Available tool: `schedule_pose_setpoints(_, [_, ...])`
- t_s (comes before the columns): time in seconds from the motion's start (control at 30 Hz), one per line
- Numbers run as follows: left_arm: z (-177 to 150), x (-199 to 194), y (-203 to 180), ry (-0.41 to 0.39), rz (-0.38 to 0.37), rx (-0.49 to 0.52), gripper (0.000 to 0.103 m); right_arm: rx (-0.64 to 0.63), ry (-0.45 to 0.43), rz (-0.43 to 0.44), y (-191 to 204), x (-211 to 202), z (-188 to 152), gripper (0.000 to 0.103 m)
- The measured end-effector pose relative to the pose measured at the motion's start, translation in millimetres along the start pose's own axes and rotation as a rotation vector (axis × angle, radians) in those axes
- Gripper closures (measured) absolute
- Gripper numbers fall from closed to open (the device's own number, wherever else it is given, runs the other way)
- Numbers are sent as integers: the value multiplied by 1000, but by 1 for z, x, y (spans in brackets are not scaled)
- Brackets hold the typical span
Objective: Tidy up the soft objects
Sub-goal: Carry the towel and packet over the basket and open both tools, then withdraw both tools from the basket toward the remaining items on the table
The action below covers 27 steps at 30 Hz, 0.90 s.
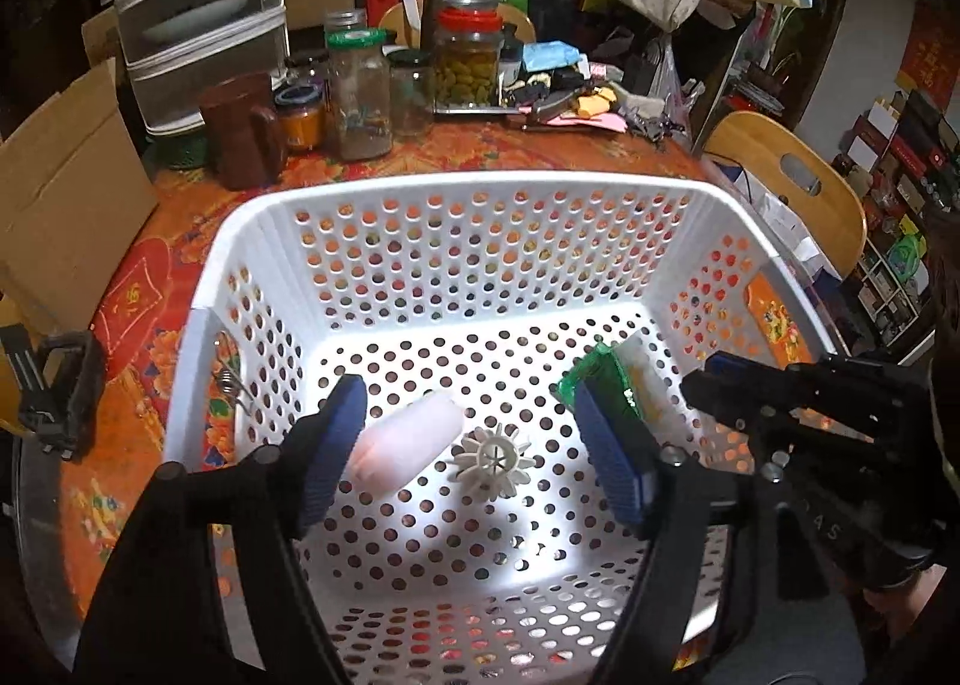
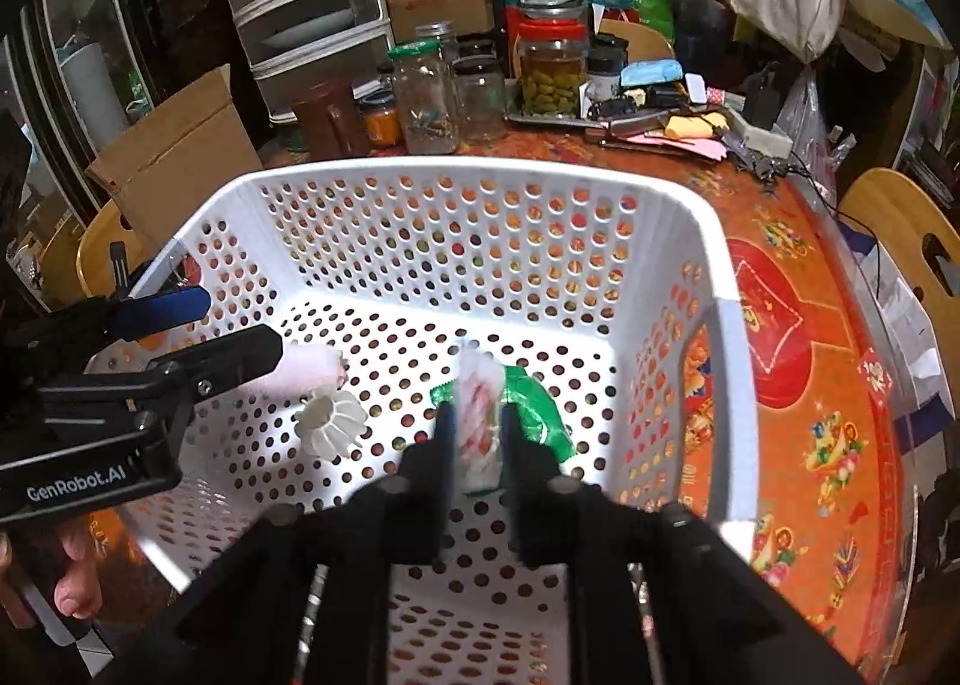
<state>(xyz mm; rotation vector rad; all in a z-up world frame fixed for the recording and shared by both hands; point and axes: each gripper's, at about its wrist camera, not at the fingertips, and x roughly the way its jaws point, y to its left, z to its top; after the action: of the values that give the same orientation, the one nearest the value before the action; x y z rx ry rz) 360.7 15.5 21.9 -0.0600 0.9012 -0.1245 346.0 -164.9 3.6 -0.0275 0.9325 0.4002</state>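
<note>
At lower centre of the right wrist view, the right gripper [image 2: 474, 445] has narrow jaws flanking an upright packet [image 2: 478, 415] over the basket [image 2: 729, 337]; whether the pads press cannot be told. The left gripper [image 1: 474, 445] gapes wide, empty; the roll [image 1: 405, 445] lies diagonally between its jaws, nearest that hand.

A cluttered table [image 1: 150, 397] under a red-orange floral cloth, wooden chair [image 1: 798, 187] beside, plastic drawers [image 1: 198, 7] behind.

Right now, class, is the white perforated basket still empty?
No: inside the white perforated basket lie a pale pink roll, a white ribbed plastic piece and a green packet.
</note>
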Motion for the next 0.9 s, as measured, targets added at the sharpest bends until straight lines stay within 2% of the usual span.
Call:
schedule_pose_setpoints(0.03, [-1,-5,0,-10,0,1,31,-2,-7,4,1,-2,0,71])
schedule_pose_setpoints(0.07, [-2,-9,0,-19,-2,3,30,-8,-20,15,3,-8,0,65])
schedule_pose_setpoints(0.13, [-4,-17,2,-35,7,6,28,-17,-39,12,7,-14,0,34])
schedule_pose_setpoints(0.17, [-5,-23,3,-47,15,8,27,-21,-60,-4,9,-19,0,28])
schedule_pose_setpoints(0.23, [-6,-30,6,-64,9,5,24,-16,-70,12,9,-25,0,9])
schedule_pose_setpoints(0.37, [-10,-50,12,-107,18,1,18,-5,-92,8,7,-34,-4,6])
schedule_pose_setpoints(0.53, [-18,-76,12,-153,33,19,0,9,-122,-38,4,-47,-12,0])
schedule_pose_setpoints(0.9, [-77,-143,0,-242,44,53,0,26,-224,-103,-2,-92,-50,0])
